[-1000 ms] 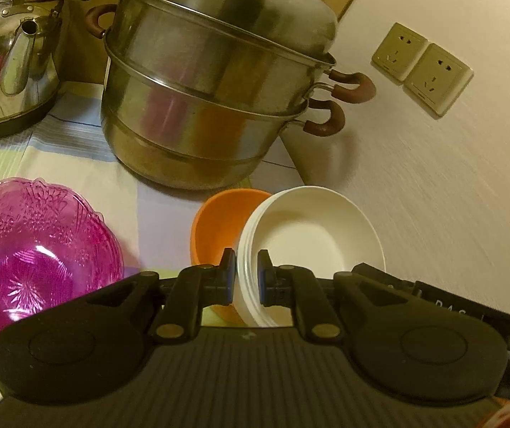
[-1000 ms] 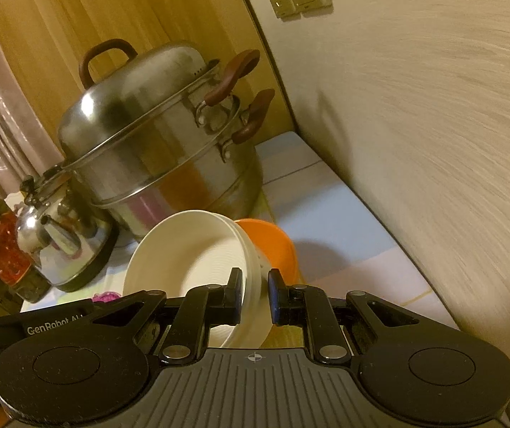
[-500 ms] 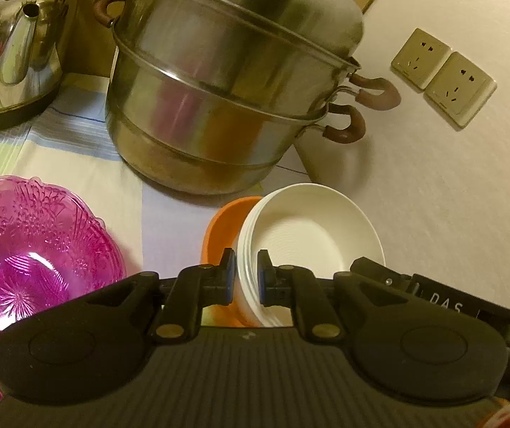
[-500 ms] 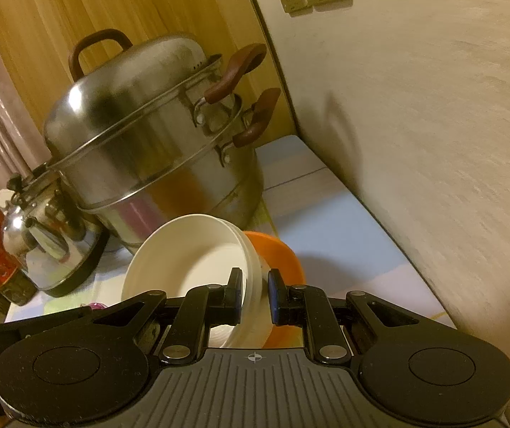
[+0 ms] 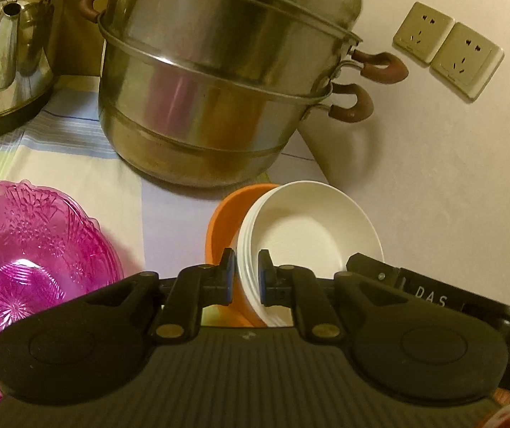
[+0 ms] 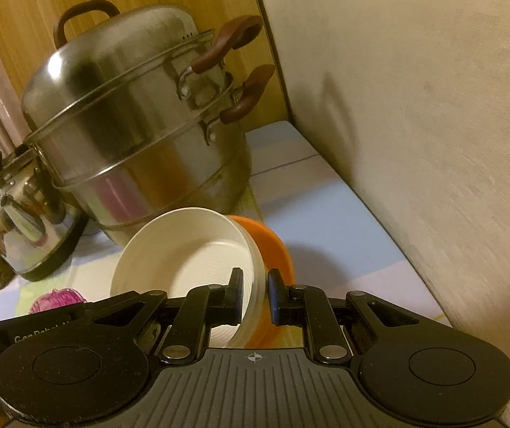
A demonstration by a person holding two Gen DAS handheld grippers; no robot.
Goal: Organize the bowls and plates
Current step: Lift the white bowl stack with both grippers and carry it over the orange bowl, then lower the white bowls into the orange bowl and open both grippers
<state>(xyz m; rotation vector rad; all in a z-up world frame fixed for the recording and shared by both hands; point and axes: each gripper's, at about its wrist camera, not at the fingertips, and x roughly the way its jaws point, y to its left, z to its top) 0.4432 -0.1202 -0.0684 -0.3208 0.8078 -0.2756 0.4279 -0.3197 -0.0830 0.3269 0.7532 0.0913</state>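
Cramped between the big steel steamer pot (image 5: 212,82) and wall, the nested round white plastic plates (image 5: 312,235) and orange bowl (image 5: 224,221), rims pinched by left gripper (image 5: 246,278) and right gripper (image 6: 255,294) jaws, could slip or knock the pot.

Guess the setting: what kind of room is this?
Probably a home kitchen counter: a stacked steel steamer pot and a kettle stand on a tablecloth, with wall sockets beside them.

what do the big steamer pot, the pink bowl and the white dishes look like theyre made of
Steamer pot: polished steel by its mirror-like reflections; its brown handles look like plastic or bakelite.
Pink bowl: translucent with a pressed floral pattern, so glass or clear plastic; cannot tell which.
White dishes: matte, opaque, thin-rimmed, probably plastic or melamine, possibly ceramic.
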